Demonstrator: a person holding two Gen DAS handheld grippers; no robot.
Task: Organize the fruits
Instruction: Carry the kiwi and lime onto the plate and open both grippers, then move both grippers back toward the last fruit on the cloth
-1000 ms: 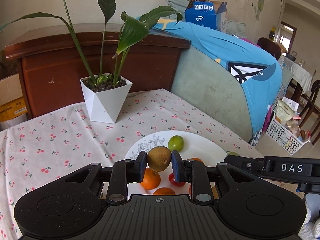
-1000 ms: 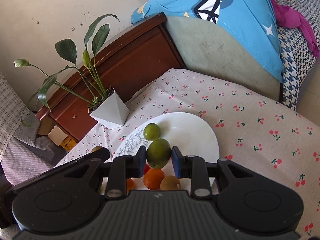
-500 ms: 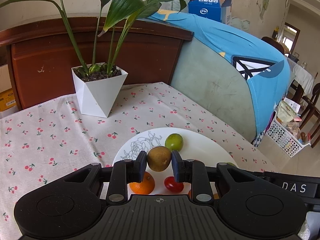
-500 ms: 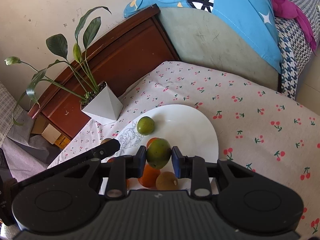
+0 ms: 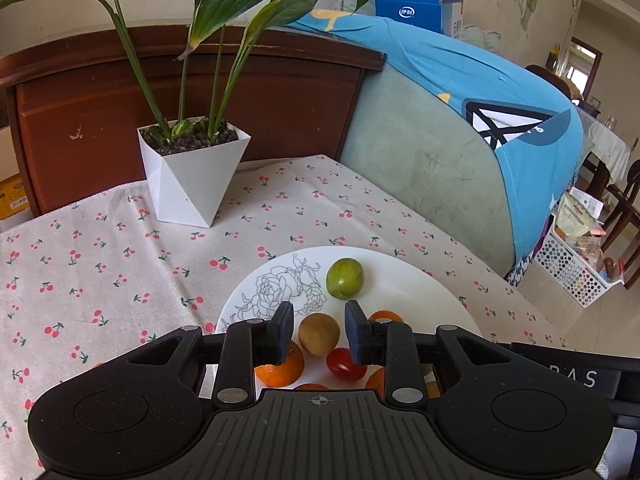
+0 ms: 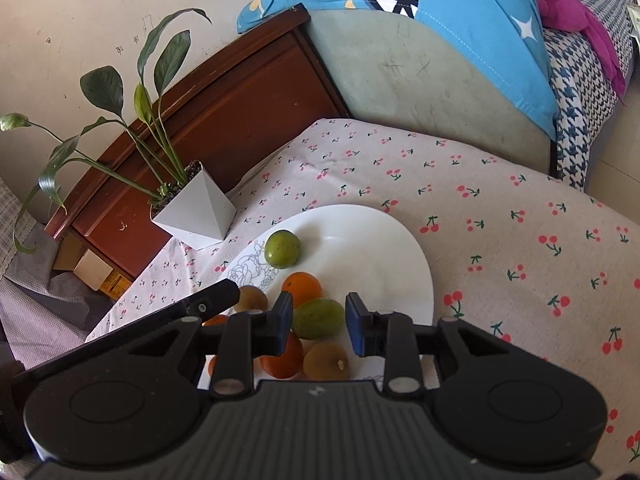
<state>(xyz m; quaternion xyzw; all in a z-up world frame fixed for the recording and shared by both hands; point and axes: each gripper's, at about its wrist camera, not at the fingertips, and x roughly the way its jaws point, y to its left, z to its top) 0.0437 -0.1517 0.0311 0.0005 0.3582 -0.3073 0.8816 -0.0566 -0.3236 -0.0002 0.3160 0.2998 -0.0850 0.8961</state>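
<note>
The plate (image 5: 404, 276) looks like glossy white ceramic, the tablecloth (image 5: 100, 264) is matt woven cloth with printed cherries, the headboard (image 5: 280, 104) is polished wood, and the left gripper (image 5: 319, 334) is matt black plastic.

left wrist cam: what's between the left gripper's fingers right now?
A brown kiwi sits between the left gripper fingers, with a gap on each side, on the white plate among the other fruit. Left wrist view shows it.

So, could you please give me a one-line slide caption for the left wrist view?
Left gripper open around a brown kiwi above the white plate of fruit.
</note>
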